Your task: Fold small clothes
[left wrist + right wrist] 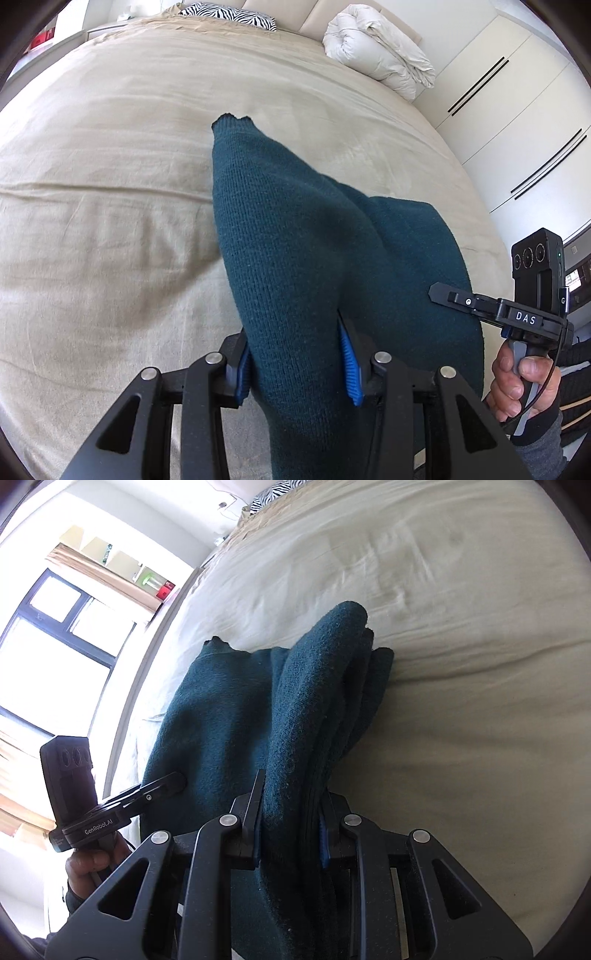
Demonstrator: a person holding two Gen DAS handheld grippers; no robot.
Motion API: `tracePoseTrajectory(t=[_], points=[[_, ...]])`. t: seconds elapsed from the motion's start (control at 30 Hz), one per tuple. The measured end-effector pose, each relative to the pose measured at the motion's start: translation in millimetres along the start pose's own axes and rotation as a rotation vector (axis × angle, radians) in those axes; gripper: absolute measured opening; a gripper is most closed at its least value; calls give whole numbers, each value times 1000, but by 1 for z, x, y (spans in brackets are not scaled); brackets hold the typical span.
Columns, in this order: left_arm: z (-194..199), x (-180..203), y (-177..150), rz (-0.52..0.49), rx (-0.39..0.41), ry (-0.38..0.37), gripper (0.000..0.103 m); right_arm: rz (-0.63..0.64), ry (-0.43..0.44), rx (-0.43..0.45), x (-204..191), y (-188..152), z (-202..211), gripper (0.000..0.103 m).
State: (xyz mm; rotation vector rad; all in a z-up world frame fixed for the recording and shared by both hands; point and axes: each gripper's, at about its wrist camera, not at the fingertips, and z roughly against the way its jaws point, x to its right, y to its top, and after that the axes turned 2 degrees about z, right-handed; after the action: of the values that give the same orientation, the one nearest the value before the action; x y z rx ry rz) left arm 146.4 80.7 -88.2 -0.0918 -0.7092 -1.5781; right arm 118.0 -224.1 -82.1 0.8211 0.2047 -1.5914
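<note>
My left tongs (295, 373): jaws part-way apart, blue pads (349, 363) pinching a thick bunch of the teal knit garment (295, 240) between them.
My right tongs (291, 834): jaws nearly together, clamped on several stacked layers of the same knit (306, 716).
Garment: hanging between my two tongs, lifted above the bed (110, 184); one ribbed end (232, 123) sticks out ahead of my left jaws, and the far fold looks to droop towards the sheet.
Other hand seen: from the left view, my right hand (524, 380) on its handle, that tong's tip against the knit's edge.
Progress: I judge it midway, already doubled over at least once, since layers show in my right grip.
Left to do: lay it down flat on the bed, square the edges, release.
Beyond: rolled white duvet (380, 51) and zebra pillow (229, 14) at the headboard, well apart.
</note>
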Motion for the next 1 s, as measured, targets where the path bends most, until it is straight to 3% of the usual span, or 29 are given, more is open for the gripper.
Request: tracePoseTrajectory(t=[0.13,0.33,0.47,0.53,0.57,0.63,0.67,0.7,0.8,0.83,0.9,0.97,1.0], points=[[-6,-12,-8,35,9,-49,51,-138,102,-7,40,-8,-16,23],[-14,-3,-9,42,35,-38,60,-152,116,15,43,-2,-29,24],[-8,-5,-17,50,72,-20,65,-122,96,28,35,-6,-19,29],[3,1,-22,31,108,19,65,-95,43,54,29,-7,-8,33],[10,4,-24,14,132,44,65,-75,-2,75,24,-7,0,40],[28,13,-27,-32,204,115,68,-30,-113,135,12,-11,19,45],[40,20,-32,-57,256,158,77,-2,-161,168,4,-14,30,45],[53,27,-37,-83,317,201,86,24,-211,207,-2,-15,42,45],[97,53,-53,-168,533,328,103,111,-339,335,-29,-25,77,46],[112,62,-57,-202,609,371,103,145,-374,387,-41,-28,88,48],[138,82,-67,-264,739,441,103,204,-444,505,-65,-35,113,62],[162,101,-65,-308,840,508,103,258,-489,655,-90,-45,141,88],[173,110,-67,-322,883,539,103,290,-499,745,-103,-52,157,92]])
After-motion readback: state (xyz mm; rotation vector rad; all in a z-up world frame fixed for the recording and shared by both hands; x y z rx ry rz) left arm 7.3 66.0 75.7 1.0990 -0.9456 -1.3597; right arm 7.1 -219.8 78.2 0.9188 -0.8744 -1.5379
